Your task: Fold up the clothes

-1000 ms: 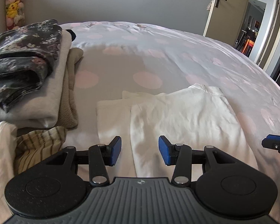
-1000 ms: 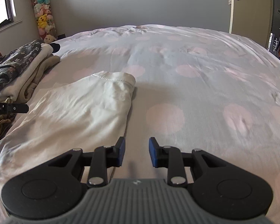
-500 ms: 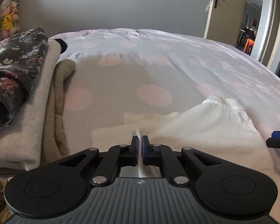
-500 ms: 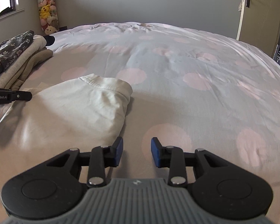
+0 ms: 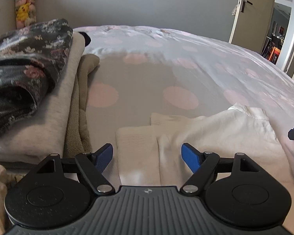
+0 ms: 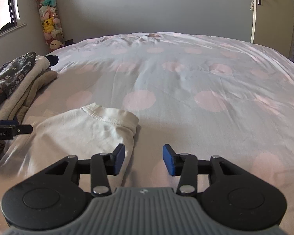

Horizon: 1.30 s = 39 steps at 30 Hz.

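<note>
White top (image 5: 215, 137) lies part folded on bed (image 6: 186, 78); left gripper (image 5: 147, 154) wide open over sleeve, right gripper (image 6: 144, 159) open at edge; pinch cloth only, lift together, keep edges even

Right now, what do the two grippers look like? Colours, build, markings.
Both match. The left gripper and the right gripper each have a grey ribbed body with a small round emblem, two black round housings, black linkage arms with silver pivot pins, and blue ribbed pads on the fingers. In the right view, the left one's side carries white lettering, cut off at the frame edge. No cables or sleeves show.
</note>
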### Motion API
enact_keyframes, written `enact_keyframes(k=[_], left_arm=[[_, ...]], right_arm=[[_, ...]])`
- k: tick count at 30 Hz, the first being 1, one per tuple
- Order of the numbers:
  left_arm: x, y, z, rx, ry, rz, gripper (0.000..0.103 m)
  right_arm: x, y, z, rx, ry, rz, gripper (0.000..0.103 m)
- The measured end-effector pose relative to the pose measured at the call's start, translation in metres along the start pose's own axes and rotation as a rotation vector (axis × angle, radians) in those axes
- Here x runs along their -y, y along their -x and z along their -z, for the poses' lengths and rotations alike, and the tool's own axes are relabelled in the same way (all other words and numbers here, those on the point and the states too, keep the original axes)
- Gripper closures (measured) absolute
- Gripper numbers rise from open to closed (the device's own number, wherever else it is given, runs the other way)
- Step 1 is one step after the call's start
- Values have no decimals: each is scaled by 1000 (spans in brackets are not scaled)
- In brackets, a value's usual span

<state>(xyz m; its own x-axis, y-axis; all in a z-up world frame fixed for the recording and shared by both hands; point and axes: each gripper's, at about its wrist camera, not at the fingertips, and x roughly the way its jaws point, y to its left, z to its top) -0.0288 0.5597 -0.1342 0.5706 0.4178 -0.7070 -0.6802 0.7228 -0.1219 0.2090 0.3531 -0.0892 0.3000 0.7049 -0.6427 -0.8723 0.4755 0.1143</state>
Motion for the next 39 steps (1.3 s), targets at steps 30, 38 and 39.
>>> enact_keyframes(k=[30, 38, 39], left_arm=[[3, -3, 11, 84, -2, -16, 59], [27, 7, 14, 148, -146, -49, 98], [29, 8, 14, 152, -153, -49, 101]], right_arm=[[-15, -67, -14, -93, -27, -94, 52], [-15, -65, -13, -71, -31, -74, 52], [-14, -64, -14, -67, -36, -74, 52]])
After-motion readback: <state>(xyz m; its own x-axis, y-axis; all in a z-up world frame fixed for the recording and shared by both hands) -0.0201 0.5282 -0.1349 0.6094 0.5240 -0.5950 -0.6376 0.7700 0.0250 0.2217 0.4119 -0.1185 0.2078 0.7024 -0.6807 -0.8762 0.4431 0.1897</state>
